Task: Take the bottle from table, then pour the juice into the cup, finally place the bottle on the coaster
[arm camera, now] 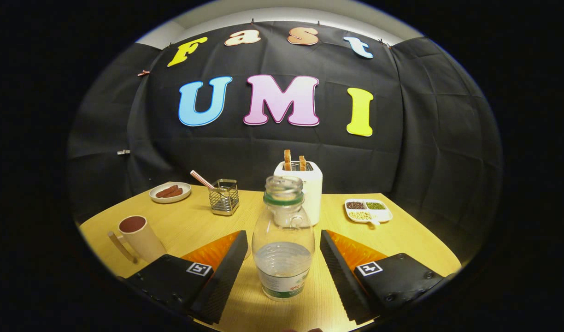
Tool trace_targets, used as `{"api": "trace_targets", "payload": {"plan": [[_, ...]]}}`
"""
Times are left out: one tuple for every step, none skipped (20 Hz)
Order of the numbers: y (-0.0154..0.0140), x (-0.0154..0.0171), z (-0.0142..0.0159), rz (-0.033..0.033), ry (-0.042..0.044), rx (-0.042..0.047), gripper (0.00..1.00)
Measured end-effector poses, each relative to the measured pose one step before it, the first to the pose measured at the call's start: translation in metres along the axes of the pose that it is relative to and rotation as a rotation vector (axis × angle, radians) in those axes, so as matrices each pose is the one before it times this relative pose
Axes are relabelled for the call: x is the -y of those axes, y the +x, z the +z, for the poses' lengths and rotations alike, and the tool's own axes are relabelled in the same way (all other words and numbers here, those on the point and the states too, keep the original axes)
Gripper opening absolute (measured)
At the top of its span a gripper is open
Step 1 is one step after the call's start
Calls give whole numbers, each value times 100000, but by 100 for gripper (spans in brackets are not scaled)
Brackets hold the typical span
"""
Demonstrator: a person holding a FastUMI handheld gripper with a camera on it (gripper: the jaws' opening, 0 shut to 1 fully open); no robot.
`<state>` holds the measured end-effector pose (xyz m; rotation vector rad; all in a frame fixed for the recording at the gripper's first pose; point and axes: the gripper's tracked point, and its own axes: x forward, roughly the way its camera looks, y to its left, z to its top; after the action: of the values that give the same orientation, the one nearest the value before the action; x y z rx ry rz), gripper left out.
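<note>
clear plastic, uncapped, the bottle (284,240) stands near the tabletop's (415,240) front edge, between our gripper's (284,269) spread fingers, neither touching. we judge step one in hand: close on it, lift. the cup (141,237) waits toward the left edge.

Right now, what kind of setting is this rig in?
Likely a staged breakfast table in a demo booth: a toaster with toast up, a plate of sausages and a cup on a wooden table. The tool is open around an upright bottle.
</note>
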<state>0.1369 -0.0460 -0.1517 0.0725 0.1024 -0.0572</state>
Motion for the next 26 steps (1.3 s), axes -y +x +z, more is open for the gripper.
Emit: {"api": "trace_targets", "payload": {"plan": [[23,-174,-389,706,575,-399,98],[56,-8,-400,341,568,-389,98],[40,59,-367,25,473,-441,98],[122,25,-309,29,245,-508,98],[110,58,-340,-167,297,-521,98],[62,123,-393,-245,809,-864,98],[115,-8,-153,99,728,-398,98],[66,-38,-47,58,551,-213,98],[119,-32,-31,141,229,-71,98],[130,101,62,-180,-26,303,96],[92,269,88,-477,-212,546,95],[50,38,272,391,202,1207,93],[19,-43,30,-185,-413,0,88],[63,-271,-258,1059,-283,-365,84],[45,80,-71,-48,-1199,-75,80],[-1,-39,93,384,-982,-25,80],[-99,16,-1,-74,-763,-289,79],[-105,82,-37,-647,-198,-382,77],[129,-36,18,-422,-694,-344,76],[-122,-244,-8,230,-1484,-579,74],[98,-135,50,-62,-1469,-956,74],[3,-213,61,987,-1309,-1235,72],[-140,-354,270,1048,-1142,-826,72],[-21,-119,534,515,-2065,101,72],[-173,-153,784,829,-2719,833,72],[-184,-239,925,735,-3404,1896,72]]}}
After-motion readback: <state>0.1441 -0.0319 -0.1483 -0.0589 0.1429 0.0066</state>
